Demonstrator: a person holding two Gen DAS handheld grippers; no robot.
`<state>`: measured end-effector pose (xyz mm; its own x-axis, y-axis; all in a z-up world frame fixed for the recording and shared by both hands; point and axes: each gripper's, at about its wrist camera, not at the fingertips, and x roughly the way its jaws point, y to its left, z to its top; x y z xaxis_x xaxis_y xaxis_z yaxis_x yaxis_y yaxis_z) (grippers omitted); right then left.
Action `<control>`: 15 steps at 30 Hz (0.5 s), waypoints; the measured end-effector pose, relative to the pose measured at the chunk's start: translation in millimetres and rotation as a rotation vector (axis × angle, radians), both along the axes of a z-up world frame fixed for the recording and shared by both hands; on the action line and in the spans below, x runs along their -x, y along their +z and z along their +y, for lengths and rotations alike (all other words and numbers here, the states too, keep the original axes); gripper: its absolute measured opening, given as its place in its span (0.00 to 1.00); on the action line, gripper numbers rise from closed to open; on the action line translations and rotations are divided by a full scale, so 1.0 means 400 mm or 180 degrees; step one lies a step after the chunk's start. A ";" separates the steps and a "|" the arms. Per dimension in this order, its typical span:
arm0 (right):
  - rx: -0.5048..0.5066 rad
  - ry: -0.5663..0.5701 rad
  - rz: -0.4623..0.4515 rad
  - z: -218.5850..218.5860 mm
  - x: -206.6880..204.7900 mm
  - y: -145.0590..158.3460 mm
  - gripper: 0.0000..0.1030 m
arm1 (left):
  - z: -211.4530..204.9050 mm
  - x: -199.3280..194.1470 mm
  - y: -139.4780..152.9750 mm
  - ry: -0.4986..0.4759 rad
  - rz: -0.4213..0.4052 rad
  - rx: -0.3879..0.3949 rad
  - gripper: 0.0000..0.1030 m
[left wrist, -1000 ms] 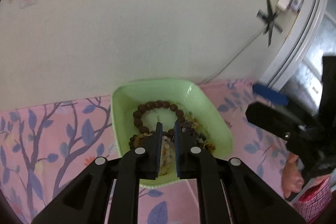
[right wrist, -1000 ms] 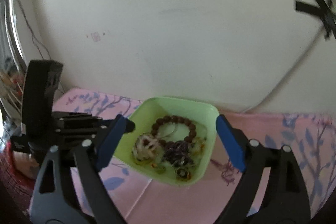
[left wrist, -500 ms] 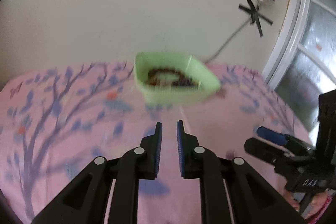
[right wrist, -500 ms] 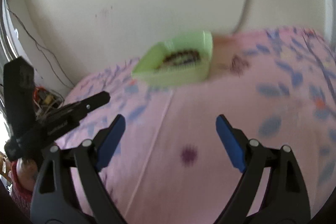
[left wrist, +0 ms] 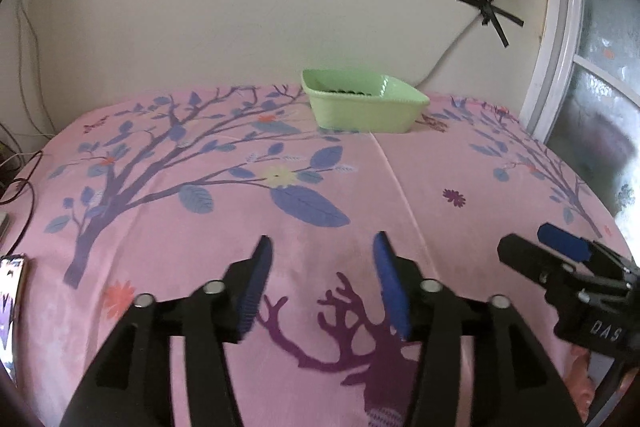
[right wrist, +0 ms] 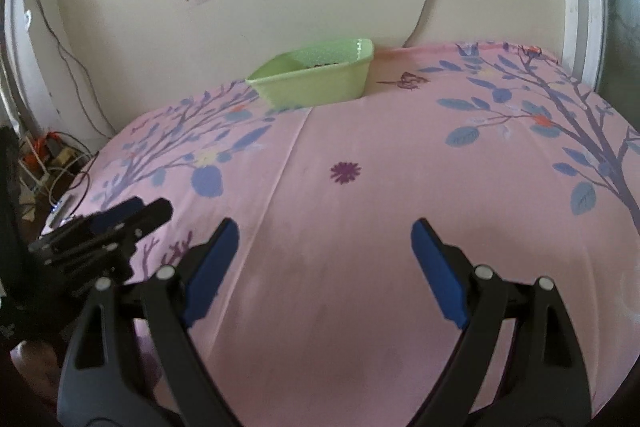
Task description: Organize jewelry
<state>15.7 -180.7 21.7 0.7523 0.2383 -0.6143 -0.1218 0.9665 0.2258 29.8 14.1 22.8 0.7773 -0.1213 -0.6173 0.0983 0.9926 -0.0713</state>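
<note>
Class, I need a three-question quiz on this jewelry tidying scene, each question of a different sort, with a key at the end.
1. True or false: the left gripper is shut on a bracelet.
2. Multiple choice: the green tray stands (A) between the right gripper's fingers, (B) at the far edge of the pink floral cloth near the wall, (C) on the floor.
3. Fill in: only a strip of dark ____ shows over the tray's rim.

Key: 1 false, both grippers are open and hold nothing; 2 B; 3 beads.
</note>
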 end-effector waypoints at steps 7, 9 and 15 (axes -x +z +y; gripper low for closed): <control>-0.0002 0.0011 -0.0076 0.008 0.029 0.003 0.83 | 0.002 0.023 0.013 0.0119 -0.0103 -0.0068 0.82; -0.0016 0.0009 -0.0082 0.007 0.032 0.003 0.83 | 0.001 0.023 0.010 0.0135 -0.0079 -0.0084 0.83; -0.0068 -0.0009 -0.0062 0.002 0.033 0.001 0.83 | 0.007 0.027 0.008 0.0197 -0.0081 -0.0074 0.87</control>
<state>2.6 -179.8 22.0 0.7647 0.2491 -0.5943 -0.1237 0.9618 0.2440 18.9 17.1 25.9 0.7984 -0.0583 -0.5993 0.0381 0.9982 -0.0463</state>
